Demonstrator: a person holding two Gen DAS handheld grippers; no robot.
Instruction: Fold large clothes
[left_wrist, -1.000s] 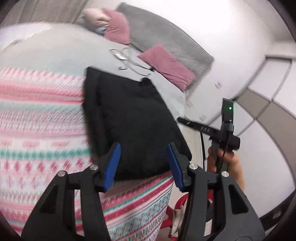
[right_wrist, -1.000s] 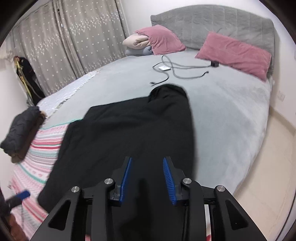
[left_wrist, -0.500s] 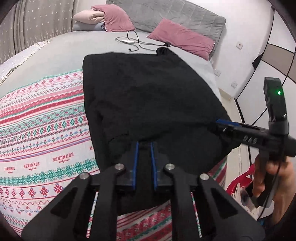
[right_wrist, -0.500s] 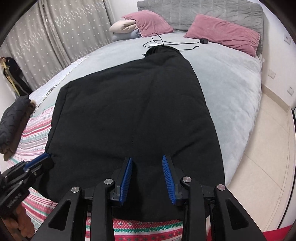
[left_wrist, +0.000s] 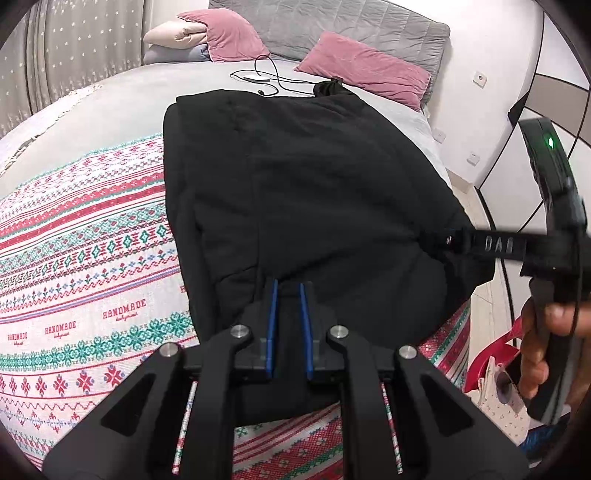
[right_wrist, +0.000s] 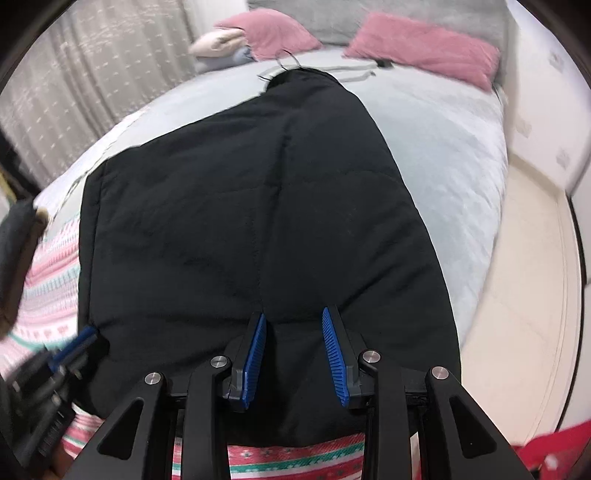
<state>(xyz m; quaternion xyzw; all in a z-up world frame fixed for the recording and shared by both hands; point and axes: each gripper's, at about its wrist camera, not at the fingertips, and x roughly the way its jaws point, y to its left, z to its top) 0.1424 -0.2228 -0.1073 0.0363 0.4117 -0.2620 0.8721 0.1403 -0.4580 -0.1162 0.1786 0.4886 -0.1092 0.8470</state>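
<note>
Bare grey bedspread (right_wrist: 454, 155) lies open at 2 o'clock of the black garment (right_wrist: 258, 221). At 12 o'clock a charger cable (left_wrist: 269, 79) and pink pillows (left_wrist: 365, 70) (against the headboard) block passage.

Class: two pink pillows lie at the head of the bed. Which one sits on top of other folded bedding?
The pink pillow at the left: it rests on a folded cream and grey pile. The other pink pillow lies alone against the grey headboard.

A black garment (left_wrist: 314, 192) was shown on a blanket (left_wrist: 85, 258) patterned in red, green and white bands. Pink pillows (left_wrist: 365, 72), grey bedding (right_wrist: 443, 147) and blue gripper pads (right_wrist: 258, 350) were recorded.
</note>
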